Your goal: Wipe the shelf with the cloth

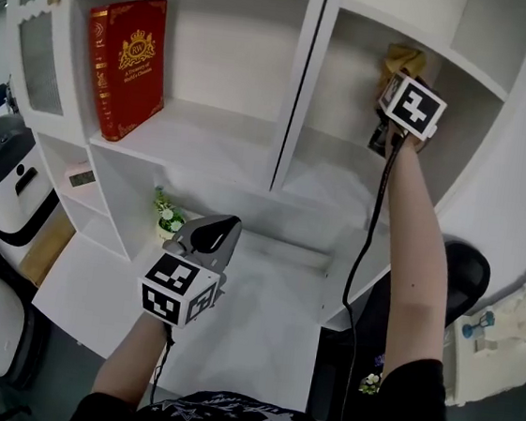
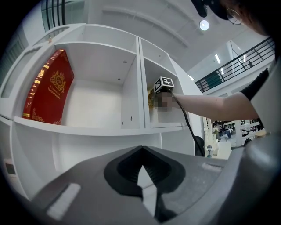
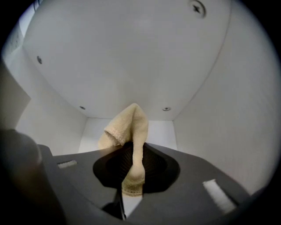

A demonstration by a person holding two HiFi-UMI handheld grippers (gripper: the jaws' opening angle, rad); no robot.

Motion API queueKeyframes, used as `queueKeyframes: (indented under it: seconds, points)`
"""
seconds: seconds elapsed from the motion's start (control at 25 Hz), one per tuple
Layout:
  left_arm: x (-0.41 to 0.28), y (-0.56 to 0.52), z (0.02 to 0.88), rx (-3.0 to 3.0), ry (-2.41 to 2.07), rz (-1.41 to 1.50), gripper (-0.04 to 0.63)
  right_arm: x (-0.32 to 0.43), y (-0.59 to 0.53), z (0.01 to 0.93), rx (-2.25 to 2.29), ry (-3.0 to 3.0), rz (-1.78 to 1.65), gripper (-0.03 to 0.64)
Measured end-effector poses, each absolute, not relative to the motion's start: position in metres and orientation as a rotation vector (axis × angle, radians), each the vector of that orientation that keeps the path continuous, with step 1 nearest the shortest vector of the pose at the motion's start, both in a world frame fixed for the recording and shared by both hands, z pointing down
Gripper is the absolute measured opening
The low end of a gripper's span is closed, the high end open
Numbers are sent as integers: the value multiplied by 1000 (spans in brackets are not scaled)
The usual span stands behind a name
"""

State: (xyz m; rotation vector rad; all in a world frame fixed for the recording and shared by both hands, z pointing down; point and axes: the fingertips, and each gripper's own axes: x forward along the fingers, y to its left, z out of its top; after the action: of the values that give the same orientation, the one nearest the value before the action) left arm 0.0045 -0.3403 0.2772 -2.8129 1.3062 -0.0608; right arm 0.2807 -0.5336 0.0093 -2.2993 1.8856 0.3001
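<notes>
While my right tool (image 3: 133,151) pinches the beige cloth (image 3: 127,123) inside the shelf (image 1: 342,181) compartment at one o'clock, my left tool (image 2: 140,151) hangs closed and empty; gold lettering on the red book (image 1: 129,62) at eleven o'clock is unreadable.

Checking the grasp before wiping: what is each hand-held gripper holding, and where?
The right hand-held gripper pinches the cream cloth near one end, the rest bunched above; the left hand-held gripper holds nothing.

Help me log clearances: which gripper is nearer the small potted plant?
Left. The left gripper hovers just right of the potted plant, in front of it; the right gripper is high up in the upper right compartment, shut on the cloth.
</notes>
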Motion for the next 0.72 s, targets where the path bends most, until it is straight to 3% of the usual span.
queueKeyframes:
  seconds: [0.36,0.72]
  points:
    - [2,-337,282,-2821,1301,-52,11,185,-537,33,-2115,2206,302,77]
    - [-10,-337,289,-2817,1348,-62,11,155,-571,71,-2125,2299,183,77]
